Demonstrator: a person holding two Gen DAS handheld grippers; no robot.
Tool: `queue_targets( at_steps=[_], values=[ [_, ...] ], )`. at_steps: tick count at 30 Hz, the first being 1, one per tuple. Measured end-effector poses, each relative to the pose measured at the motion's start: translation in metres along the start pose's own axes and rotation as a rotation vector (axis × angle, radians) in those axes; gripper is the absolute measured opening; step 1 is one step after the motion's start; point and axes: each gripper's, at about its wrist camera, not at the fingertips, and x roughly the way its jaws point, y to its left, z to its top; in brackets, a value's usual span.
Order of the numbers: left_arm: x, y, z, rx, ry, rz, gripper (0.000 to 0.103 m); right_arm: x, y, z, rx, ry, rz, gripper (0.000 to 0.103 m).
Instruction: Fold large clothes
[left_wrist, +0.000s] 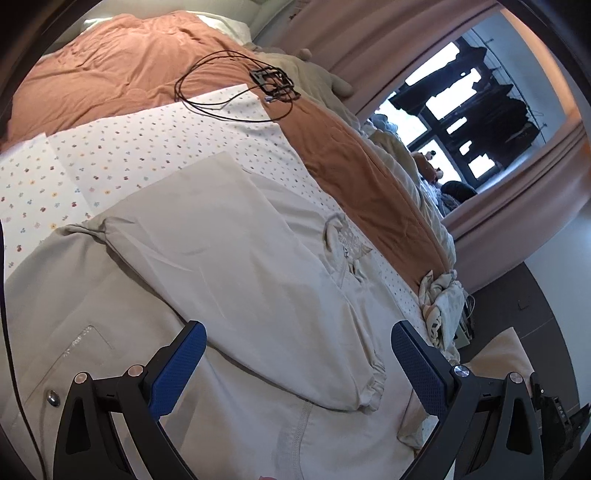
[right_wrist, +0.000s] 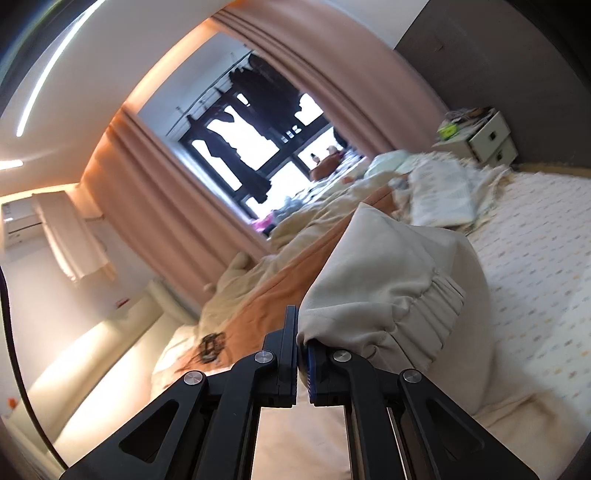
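Bedroom setting: you are working over a bed (left_wrist: 155, 122) covered by a flower-dotted white sheet, with an orange duvet (left_wrist: 122, 70) along its far side. On that sheet lies the beige jacket (left_wrist: 229, 266), spread flat with one sleeve folded across its body and the elastic cuff lying near the hem. Your left gripper (left_wrist: 297, 354) hovers above the jacket with its blue-padded fingers (left_wrist: 177, 373) wide apart, gripping nothing. Your right gripper (right_wrist: 302, 354) has its fingers pressed together on a gathered, elasticated edge of the same beige fabric, which rises lifted and bunched above the bed in the right wrist view. Farther out, a coiled black cable (left_wrist: 221, 85) and a small black frame rest on the duvet. Beyond the bed, pink curtains (right_wrist: 162, 206) flank a window (right_wrist: 255, 147) with dark clothes hanging outside, and a white nightstand (right_wrist: 487, 140) stands beside the headboard wall.
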Motion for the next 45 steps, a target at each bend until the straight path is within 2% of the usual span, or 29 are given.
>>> queue_targets(
  at_steps=[9, 12, 14, 15, 16, 17, 18, 21, 24, 28, 35, 45],
  values=[
    [-0.013, 0.038, 0.018, -0.100, -0.051, 0.051, 0.100, 0.068, 0.035, -0.069, 0.071, 0.183, 0.112, 0.005],
    [-0.014, 0.047, 0.020, -0.134, -0.055, 0.060, 0.100, 0.092, 0.036, -0.097, 0.108, 0.258, 0.096, 0.006],
    [-0.015, 0.050, 0.021, -0.137, -0.057, 0.066, 0.100, 0.107, 0.032, -0.118, 0.116, 0.326, 0.057, 0.010],
    [-0.015, 0.050, 0.021, -0.134, -0.057, 0.065, 0.100, 0.113, 0.030, -0.127, 0.116, 0.361, 0.043, 0.015],
    [-0.014, 0.050, 0.022, -0.131, -0.056, 0.063, 0.100, 0.119, 0.028, -0.136, 0.124, 0.396, 0.051, 0.025],
    [-0.015, 0.051, 0.022, -0.130, -0.057, 0.062, 0.100, 0.122, 0.024, -0.144, 0.139, 0.427, 0.059, 0.052],
    [-0.015, 0.052, 0.022, -0.131, -0.058, 0.060, 0.100, 0.120, 0.019, -0.152, 0.155, 0.436, 0.067, 0.068],
    [-0.013, 0.051, 0.022, -0.128, -0.057, 0.056, 0.100, 0.107, 0.010, -0.163, 0.152, 0.432, 0.022, 0.077],
    [-0.013, 0.043, 0.021, -0.096, -0.058, 0.042, 0.100, 0.097, -0.002, -0.164, 0.196, 0.467, 0.006, 0.077],
    [-0.010, 0.022, 0.016, -0.004, -0.060, 0.032, 0.100, 0.071, -0.018, -0.152, 0.186, 0.427, -0.077, 0.077],
    [0.021, -0.018, -0.010, 0.212, 0.020, 0.067, 0.100, 0.038, -0.073, -0.131, 0.293, 0.367, -0.249, 0.077],
    [0.069, -0.064, -0.058, 0.483, 0.096, 0.122, 0.099, 0.006, -0.124, -0.101, 0.357, 0.320, -0.372, 0.077]
  ],
)
